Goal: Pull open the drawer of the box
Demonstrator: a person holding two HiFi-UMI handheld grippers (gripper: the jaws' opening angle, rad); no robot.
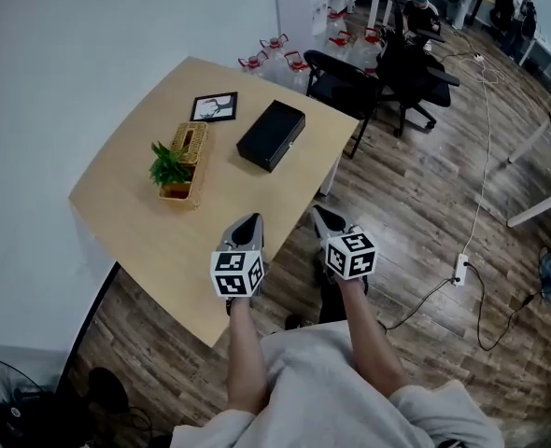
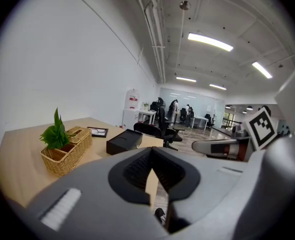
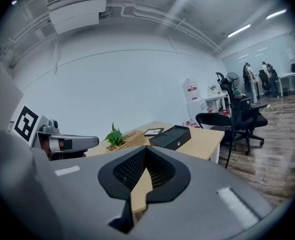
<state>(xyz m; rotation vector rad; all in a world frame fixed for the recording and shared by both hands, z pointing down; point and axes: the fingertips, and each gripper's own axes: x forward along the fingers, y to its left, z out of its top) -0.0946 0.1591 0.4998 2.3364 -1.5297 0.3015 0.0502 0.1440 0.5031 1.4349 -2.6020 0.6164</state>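
One wicker basket point(image 1: 199, 172) — green plant point(image 1: 168, 165) inside — near black box point(image 1: 271, 134)

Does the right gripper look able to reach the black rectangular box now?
Probably yes: nothing stands between the right gripper and the black rectangular box; the wicker basket sits aside.

**Your table, from near edge to far**

The box point(image 1: 271, 134) lies on the table point(image 1: 135, 222) by its far right edge. Left of the box lies the picture frame point(image 1: 214, 106). The basket point(image 1: 192, 149) sits nearer you than the frame, with the plant point(image 1: 168, 164) in its near end. An office chair point(image 1: 346, 80) stands beyond the table's far corner. Your left gripper point(image 1: 249, 220) is over the table's near edge. Your right gripper point(image 1: 324, 215) is beside it, over the floor point(image 1: 416, 213).
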